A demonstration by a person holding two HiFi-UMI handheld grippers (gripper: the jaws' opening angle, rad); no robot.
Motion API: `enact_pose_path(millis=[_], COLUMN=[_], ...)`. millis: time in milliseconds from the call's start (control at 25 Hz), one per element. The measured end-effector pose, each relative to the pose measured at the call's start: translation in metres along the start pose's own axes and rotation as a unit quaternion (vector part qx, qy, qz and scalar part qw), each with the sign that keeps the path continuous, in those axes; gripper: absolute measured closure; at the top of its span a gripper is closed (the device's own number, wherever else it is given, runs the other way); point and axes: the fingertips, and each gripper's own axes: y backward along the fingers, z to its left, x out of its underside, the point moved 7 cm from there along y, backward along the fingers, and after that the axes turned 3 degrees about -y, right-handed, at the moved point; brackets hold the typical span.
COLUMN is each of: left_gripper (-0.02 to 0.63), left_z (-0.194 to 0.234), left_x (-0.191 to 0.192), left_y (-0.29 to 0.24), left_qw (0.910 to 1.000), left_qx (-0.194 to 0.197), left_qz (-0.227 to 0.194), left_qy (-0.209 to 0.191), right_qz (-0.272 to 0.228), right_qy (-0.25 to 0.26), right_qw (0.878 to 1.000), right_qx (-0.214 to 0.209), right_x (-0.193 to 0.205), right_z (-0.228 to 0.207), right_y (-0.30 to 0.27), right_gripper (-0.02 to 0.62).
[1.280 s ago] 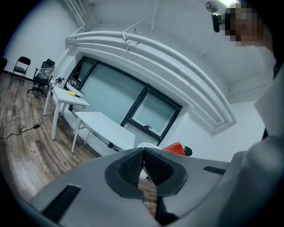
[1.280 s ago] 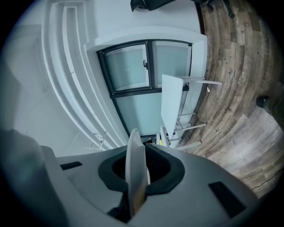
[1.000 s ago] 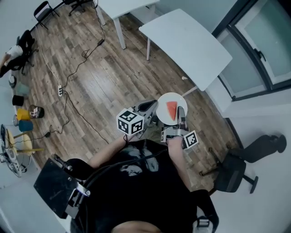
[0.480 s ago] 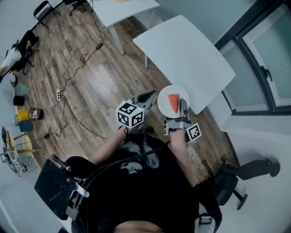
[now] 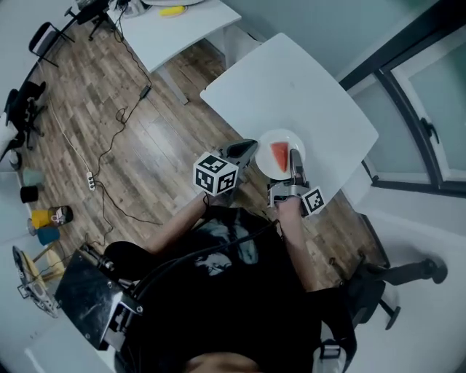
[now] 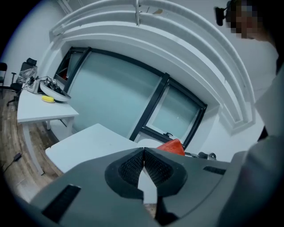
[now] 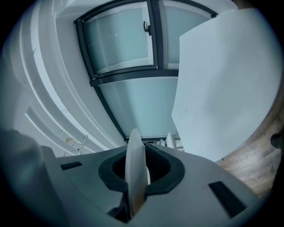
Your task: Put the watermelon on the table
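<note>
Item one: right gripper (image 5: 294, 163), which I read as clamped on the rim of a white plate (image 5: 266, 162); the rim stands edge-on between its jaws in the right gripper view. Item two: watermelon (image 5: 280, 154), a red wedge lying on that plate, near its middle. Item three: left gripper (image 5: 251, 146), jaws pressed together with nothing between them, its tip just beside the plate's left edge. Item four: white table (image 5: 291, 87), its top bare; the plate sits over its near edge, and I cannot tell whether it touches the surface. From where I sit, the tabletop beyond the plate is open out to its far corners. Item five: a second white table (image 5: 182, 29) to the upper left, carrying a yellow object (image 5: 172, 10), well apart from the first. Item six: wooden floor (image 5: 131, 138) on the left, crossed by a cable (image 5: 109, 149). Item seven: dark chair (image 5: 389, 280) at the lower right, behind the person.
</note>
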Motion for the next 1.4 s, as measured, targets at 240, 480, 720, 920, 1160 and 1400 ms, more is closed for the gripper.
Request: enact_pose_path(millis=[240,480,720,920,1160,1400], left_gripper=[0.601,0.601,0.601,0.601,0.601,0.601], left_z=[0.070,0.143,0.211,0.235,0.295,0.319], left_x=[-0.036,-0.071,-0.094,-0.106,-0.106,-0.115], left_y=[-0.074,-0.177,-0.256,-0.281,-0.293,-0.294], left_qw=[0.9995,0.9998,0.9987,0.9986,0.9959,0.9952], left_qx=[0.021,-0.018,-0.048,-0.044,-0.066,-0.058], left_qz=[0.019,0.010,0.015,0.006,0.055,0.060], left_qy=[-0.014,-0.001,-0.007,0.029,0.026,0.051], right_qz=[0.010,0.003,-0.020,-0.084,-0.164,-0.142], right_qy=[0.044,0.055,0.012,-0.010,-0.012,0.125], right_qw=[0.999,0.998,0.998,0.989,0.970,0.950], right_qx=[-0.005,0.029,0.059,0.121,0.176,0.247], right_x=[-0.032,-0.096,-0.136,-0.165,-0.181,-0.201], right_z=[-0.018,-0.068,-0.131,-0.193,-0.249,-0.232], right_y=[-0.104,-0.222,-0.329,-0.400,-0.448,-0.484], right_gripper=[0.566,0.566,0.566,0.566,0.566,0.566])
